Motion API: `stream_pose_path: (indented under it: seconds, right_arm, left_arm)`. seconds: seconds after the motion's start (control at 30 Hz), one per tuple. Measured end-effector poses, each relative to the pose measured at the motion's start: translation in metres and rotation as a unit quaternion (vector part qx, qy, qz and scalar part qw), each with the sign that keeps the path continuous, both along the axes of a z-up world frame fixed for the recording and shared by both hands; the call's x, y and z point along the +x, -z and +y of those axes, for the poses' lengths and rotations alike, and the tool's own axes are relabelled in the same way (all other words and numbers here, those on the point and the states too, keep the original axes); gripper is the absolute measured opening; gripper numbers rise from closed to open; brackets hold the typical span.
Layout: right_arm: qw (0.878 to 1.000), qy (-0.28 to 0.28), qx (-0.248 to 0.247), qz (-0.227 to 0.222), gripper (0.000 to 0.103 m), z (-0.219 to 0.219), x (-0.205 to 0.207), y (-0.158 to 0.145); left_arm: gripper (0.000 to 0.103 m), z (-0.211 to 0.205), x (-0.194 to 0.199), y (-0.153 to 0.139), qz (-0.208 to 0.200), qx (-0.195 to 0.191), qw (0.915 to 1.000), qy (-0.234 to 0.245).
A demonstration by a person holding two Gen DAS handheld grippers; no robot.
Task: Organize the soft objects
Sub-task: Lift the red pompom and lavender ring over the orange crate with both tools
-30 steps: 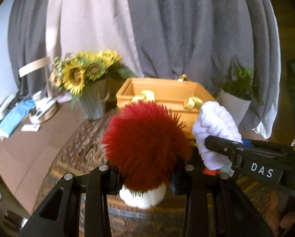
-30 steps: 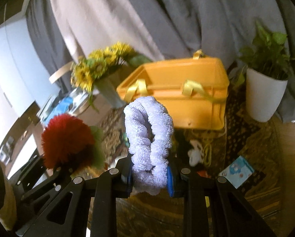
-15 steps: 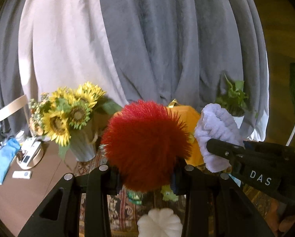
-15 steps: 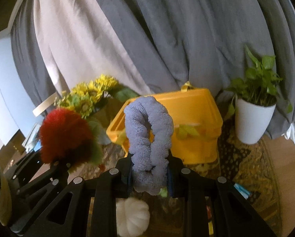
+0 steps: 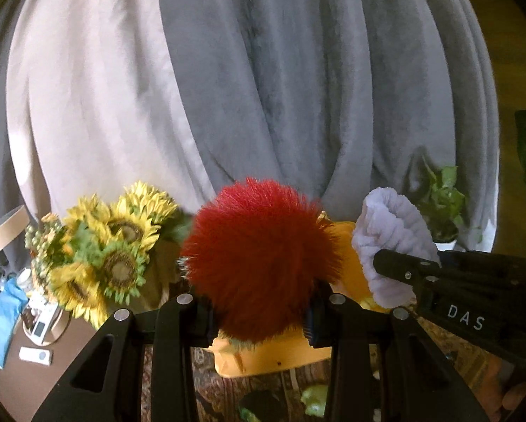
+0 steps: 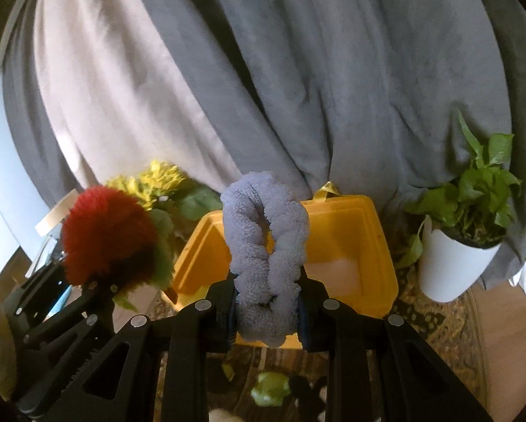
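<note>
Lower centre of both wrist views, over the rug [image 6: 435, 320]: items, largest first

- Curtain [image 5: 298, 88]: fills the upper frame in both views. Since a second ago it takes more of the picture and the crate sits lower; both tools have tilted up and risen, which I judge to be the carry toward the crate
- Crate [image 6: 350, 246], orange, open-topped, lower centre of the right view just behind the scrunchie. Its far inner wall and some floor show bare; nothing seen inside, though the near part is hidden. In the left view it peeks out behind the pompom
- Pompom [image 5: 259, 263], red, lower centre of the left view: left gripper [image 5: 259, 320] closed tight on its base, lifted off the rug
- Scrunchie [image 6: 266, 256], lilac terry, lower centre of the right view: right gripper [image 6: 266, 316] closed narrow on its lower loop, held upright in front of the crate
- Green soft thing [image 6: 270, 388], bottom centre of the right view, loose on the rug, not yet gathered

Neither item is over the crate opening yet; release is still to come
</note>
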State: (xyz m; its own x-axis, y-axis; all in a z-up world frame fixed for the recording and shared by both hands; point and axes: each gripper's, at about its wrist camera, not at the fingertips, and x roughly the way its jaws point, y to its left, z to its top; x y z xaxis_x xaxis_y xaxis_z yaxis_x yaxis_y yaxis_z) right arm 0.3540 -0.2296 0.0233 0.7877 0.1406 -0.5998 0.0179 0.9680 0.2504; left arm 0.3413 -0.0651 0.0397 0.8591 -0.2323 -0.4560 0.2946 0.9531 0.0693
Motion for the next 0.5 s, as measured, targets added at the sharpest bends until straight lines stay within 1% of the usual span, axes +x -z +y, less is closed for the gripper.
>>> stream_pose_path:
  seconds: [0.23, 0.37, 0.5]
  right_arm:
    - [0.999, 0.001, 0.006, 0.041, 0.027, -0.013, 0.046, 0.017]
    - [0.997, 0.002, 0.002, 0.076, 0.027, -0.019, 0.068, 0.032]
    - [0.993, 0.003, 0.006, 0.118, 0.027, -0.025, 0.088, 0.045]
  left_arm:
    - [0.036, -0.015, 0.051, 0.011, 0.038, 0.017, 0.9991, 0.007]
    - [0.036, -0.024, 0.078, 0.023, 0.073, 0.029, 0.9968, 0.012]
    - [0.036, -0.031, 0.106, 0.037, 0.12, 0.036, 0.992, 0.016]
